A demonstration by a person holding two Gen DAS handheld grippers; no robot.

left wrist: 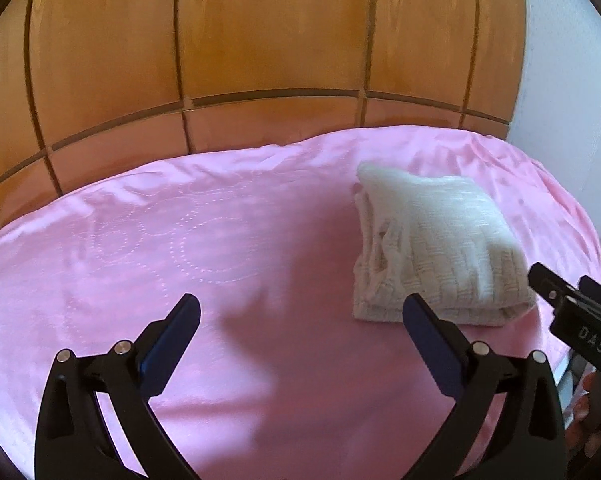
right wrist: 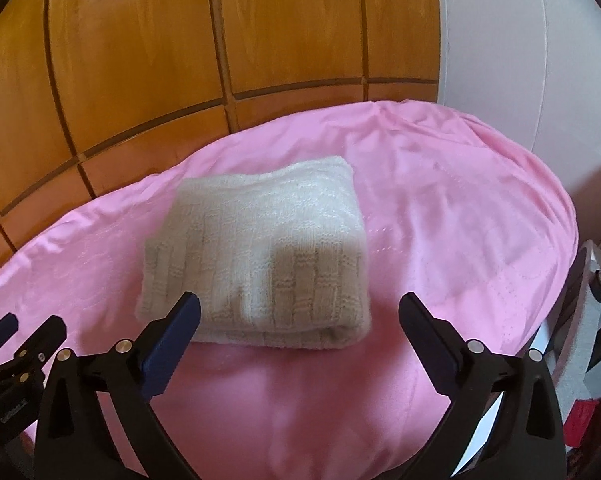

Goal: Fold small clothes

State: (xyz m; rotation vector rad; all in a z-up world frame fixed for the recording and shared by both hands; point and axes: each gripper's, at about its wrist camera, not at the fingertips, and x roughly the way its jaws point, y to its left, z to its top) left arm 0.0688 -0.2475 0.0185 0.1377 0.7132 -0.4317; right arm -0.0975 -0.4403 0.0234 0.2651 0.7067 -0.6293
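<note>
A cream knitted garment (left wrist: 432,248) lies folded into a compact rectangle on the pink bedspread (left wrist: 220,240). In the right wrist view the same folded knit (right wrist: 260,256) sits just beyond the fingers. My left gripper (left wrist: 300,312) hangs open above the pink cloth, to the left of the bundle, with nothing between its fingers. My right gripper (right wrist: 300,312) is open too, held over the near edge of the knit without touching it. Each gripper shows at the edge of the other's view: the right gripper (left wrist: 572,308) and the left gripper (right wrist: 16,344).
A wooden panelled wardrobe (left wrist: 260,40) stands close behind the bed. A white wall (right wrist: 520,40) rises at the right. Past the bed's right edge are a dark object and something red (right wrist: 584,412) low down.
</note>
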